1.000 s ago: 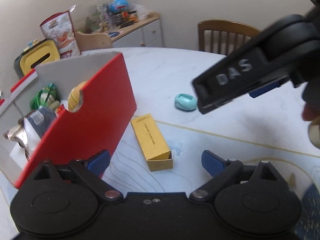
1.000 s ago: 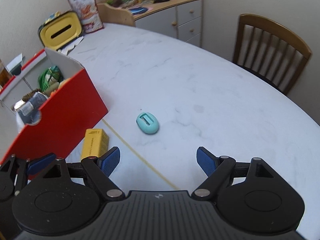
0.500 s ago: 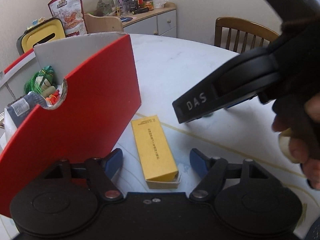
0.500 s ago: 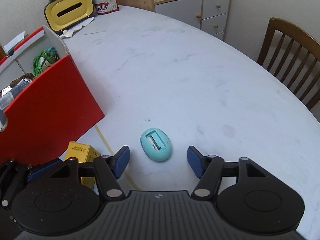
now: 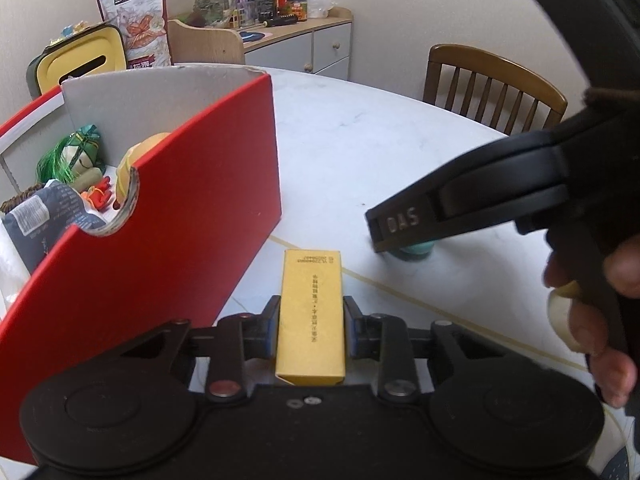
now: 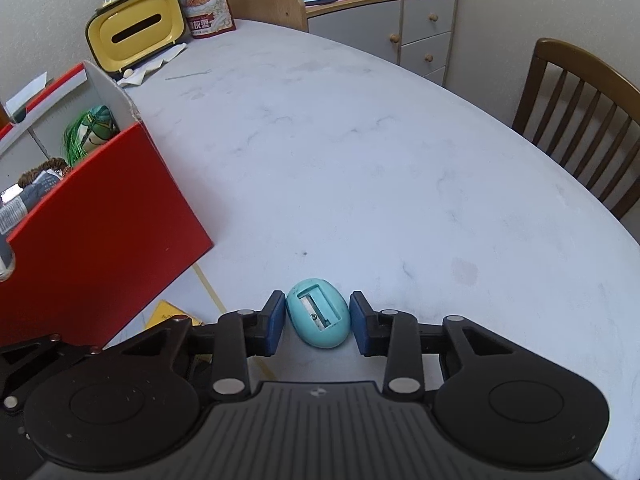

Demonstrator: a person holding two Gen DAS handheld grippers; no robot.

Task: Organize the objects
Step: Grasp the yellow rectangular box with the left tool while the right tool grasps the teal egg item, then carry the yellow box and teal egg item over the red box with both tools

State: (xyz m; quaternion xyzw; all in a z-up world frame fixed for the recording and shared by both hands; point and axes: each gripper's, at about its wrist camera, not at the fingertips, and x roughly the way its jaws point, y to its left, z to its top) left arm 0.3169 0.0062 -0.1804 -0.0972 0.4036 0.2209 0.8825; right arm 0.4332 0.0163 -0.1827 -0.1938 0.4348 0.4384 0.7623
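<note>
Black tongs (image 6: 318,322), blue pads (image 6: 273,322), perhaps rubber.

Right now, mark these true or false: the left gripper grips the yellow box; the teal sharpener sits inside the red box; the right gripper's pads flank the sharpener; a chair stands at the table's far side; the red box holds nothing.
1. The left gripper grips the yellow box: true.
2. The teal sharpener sits inside the red box: false, it lies on the table.
3. The right gripper has its pads flanking the sharpener: true.
4. A chair stands at the far side: true.
5. The red box holds nothing: false, several items fill it.
</note>
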